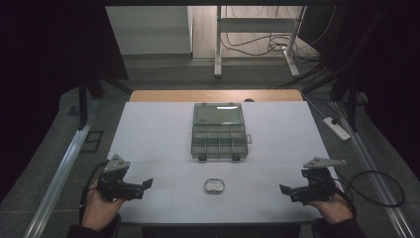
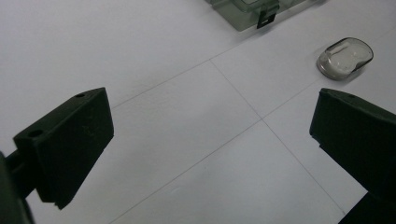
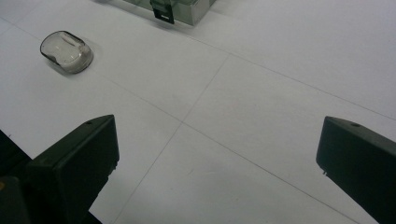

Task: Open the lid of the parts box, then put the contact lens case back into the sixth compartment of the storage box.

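Both claws gape wide and hold nothing: left claw (image 1: 147, 184) at lower left of the high view, right claw (image 1: 283, 189) at lower right. Between them, low centre, lies the dish (image 1: 214, 186) on the table (image 1: 148, 134); the open box (image 1: 219, 131) sits mid-frame above it.

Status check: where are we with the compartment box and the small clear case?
Done: the grey translucent plastic compartment box lies on the white table with its lid open. In hand: nothing. The left tool and right tool are both open, held at the near edge, apart from everything. Left: the small oval clear plastic case lies untouched between them, outside the box, so any handling looks not yet begun.
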The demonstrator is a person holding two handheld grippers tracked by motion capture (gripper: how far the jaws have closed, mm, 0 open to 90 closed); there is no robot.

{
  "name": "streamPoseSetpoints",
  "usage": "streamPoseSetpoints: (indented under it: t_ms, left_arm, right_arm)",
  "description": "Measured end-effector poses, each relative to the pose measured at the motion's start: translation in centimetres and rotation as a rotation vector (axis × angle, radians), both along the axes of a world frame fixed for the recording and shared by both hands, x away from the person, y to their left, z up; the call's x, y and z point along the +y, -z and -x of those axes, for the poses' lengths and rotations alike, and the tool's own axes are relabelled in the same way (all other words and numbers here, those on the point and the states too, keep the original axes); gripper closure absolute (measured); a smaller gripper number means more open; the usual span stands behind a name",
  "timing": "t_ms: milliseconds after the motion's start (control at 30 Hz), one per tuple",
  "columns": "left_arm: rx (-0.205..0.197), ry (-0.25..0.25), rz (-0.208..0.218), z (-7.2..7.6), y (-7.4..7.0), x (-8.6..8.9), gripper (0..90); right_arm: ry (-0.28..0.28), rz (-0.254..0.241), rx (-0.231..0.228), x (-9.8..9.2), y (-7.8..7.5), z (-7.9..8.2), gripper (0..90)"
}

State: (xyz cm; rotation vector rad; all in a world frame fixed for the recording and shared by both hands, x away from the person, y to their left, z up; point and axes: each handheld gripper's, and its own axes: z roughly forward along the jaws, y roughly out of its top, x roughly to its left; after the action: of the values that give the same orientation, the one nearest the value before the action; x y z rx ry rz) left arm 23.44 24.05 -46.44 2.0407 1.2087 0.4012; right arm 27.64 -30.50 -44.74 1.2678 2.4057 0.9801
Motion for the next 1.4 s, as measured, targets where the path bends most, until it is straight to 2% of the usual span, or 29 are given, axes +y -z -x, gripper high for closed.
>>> streamPoseSetpoints:
  t_ms: [200, 367, 733, 967, 1167, 1200, 1400]
  left_arm:
    - [0.009, 0.002, -0.008, -0.1, 0.1, -0.1, 0.2]
    - [0.018, -0.001, 0.005, -0.2, 0.1, 0.1, 0.0]
    - [0.030, 0.005, 0.003, -0.3, 0.2, 0.0, 0.0]
    - [0.038, 0.009, 0.004, -0.4, 0.2, 0.0, 0.0]
    - [0.041, 0.010, 0.004, -0.4, 0.2, 0.0, 0.0]
    - [0.042, 0.010, 0.005, -0.5, 0.2, 0.0, 0.0]
    - [0.046, 0.009, 0.010, -0.5, 0.2, 0.1, 0.0]
  right_arm:
    - [0.000, 0.010, 0.002, 0.1, 0.0, 0.0, 0.0]
    - [-0.002, 0.005, 0.008, 0.1, -0.1, -0.1, 0.0]
    - [-0.036, 0.001, -0.004, 0.7, -0.3, -0.3, 0.0]
    - [-0.084, -0.012, 0.003, 1.5, -0.4, -0.8, 0.0]
    - [-0.138, -0.051, 0.030, 2.0, -0.2, -1.5, 0.0]
    - [-0.162, -0.063, 0.035, 2.4, -0.1, -1.7, 0.0]
    - [-0.199, -0.051, 0.031, 3.2, 0.0, -2.1, 0.0]
